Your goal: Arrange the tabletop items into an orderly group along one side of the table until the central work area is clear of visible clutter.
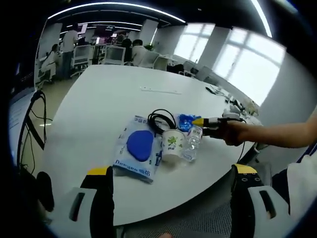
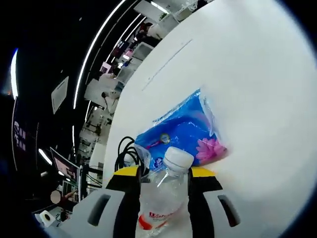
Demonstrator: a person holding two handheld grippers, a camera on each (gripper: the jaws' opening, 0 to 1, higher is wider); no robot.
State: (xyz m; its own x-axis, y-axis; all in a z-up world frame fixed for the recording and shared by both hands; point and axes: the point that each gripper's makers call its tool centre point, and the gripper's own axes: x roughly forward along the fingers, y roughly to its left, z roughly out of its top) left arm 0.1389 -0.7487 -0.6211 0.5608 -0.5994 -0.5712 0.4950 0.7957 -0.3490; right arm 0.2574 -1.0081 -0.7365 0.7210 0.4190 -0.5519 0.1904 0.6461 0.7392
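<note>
Right gripper view: gripper [image 2: 163, 186] clamped on bottle [image 2: 163, 193], base cut off.

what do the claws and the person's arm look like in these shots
Both the left claw and the right claw have two black jaws capped with yellow tips, mounted on light grey bodies with dark oval slots. In the left gripper view, the person's forearm is bare, with a white garment at the edge.
</note>
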